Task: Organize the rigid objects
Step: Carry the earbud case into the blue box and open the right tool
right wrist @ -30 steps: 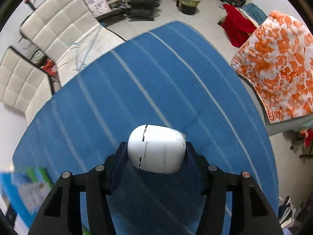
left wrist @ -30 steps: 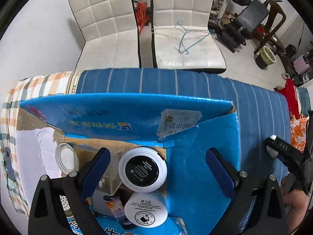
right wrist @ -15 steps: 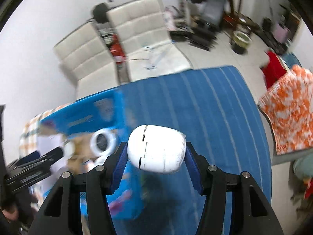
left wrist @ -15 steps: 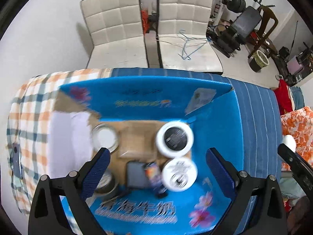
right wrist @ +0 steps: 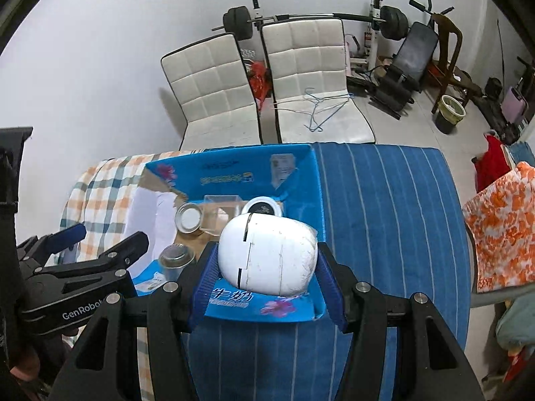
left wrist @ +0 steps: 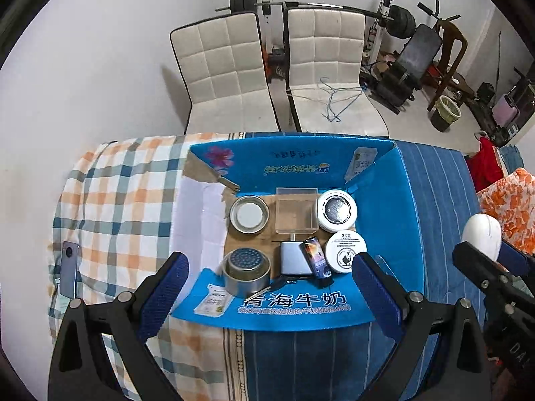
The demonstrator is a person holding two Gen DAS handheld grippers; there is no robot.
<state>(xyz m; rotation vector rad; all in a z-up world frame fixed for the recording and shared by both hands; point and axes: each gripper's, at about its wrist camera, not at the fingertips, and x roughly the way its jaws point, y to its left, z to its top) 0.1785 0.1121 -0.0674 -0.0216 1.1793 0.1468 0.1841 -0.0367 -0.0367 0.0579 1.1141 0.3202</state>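
Here the box serves as the landmark: a blue carton lying open on a cloth-covered table. Only the left wrist view looks straight down into it. Left of the box a phone lies on the checked cloth. Inside, along the left stand a tin lid and a tin; in the middle are a clear case, a grey block and a dark pack; at the right are two white jars. The left gripper hangs over the near edge of the box, its jaws spread wide with nothing between them. The right wrist view hides much of the box behind the white shell, and only it shows the grip closely: the right gripper pinches the shell by its sides, above the box's near right corner. In the left view that shell shows just right of the box. A second ago the shell was over bare blue cloth with the box barely at the left edge; now it is over the box. The left camera, then close above the jars, now takes in the whole box.
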